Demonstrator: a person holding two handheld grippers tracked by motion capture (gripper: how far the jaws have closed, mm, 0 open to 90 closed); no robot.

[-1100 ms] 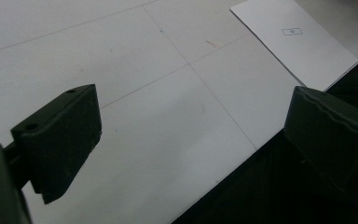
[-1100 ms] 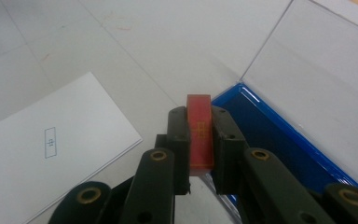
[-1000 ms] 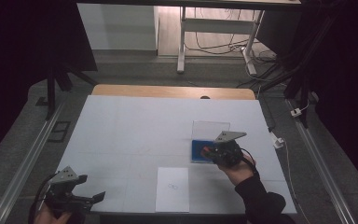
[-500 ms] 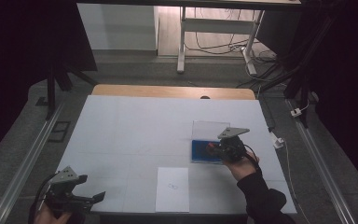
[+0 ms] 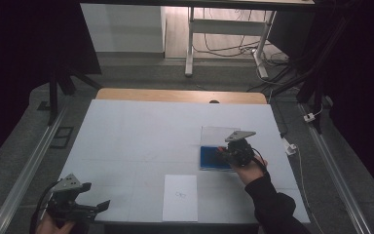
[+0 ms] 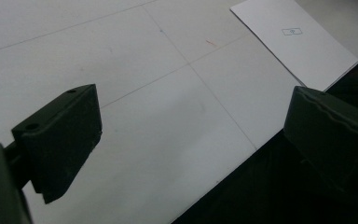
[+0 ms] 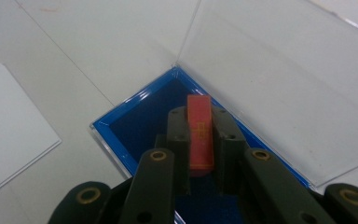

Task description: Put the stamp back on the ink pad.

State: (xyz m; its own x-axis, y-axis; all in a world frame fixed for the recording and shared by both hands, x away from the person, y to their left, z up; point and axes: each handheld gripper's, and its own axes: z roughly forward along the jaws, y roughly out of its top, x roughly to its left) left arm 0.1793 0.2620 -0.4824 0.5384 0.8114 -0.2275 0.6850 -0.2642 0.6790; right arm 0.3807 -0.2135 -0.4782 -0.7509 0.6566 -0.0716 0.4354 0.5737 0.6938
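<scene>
A blue case (image 7: 140, 123) with a clear lid (image 7: 279, 84) standing open lies on the white table, right of centre in the high view (image 5: 209, 158). My right gripper (image 7: 199, 114) is shut on a small red block (image 7: 199, 133) and holds it over the blue tray. In the high view the right gripper (image 5: 222, 152) sits at the case's right side. My left gripper (image 5: 97, 207) is open at the table's near left corner, its jaws wide apart over bare table (image 6: 168, 140) in the left gripper view.
A white card (image 5: 180, 197) with a small printed mark lies near the table's front edge, also seen in the left gripper view (image 6: 296, 42). The table edge (image 6: 223, 177) runs under the left gripper. A stand and cables (image 5: 224, 44) lie beyond the table.
My right gripper has shifted slightly forward and left over the blue case with the red block. The left gripper has stayed in place.
</scene>
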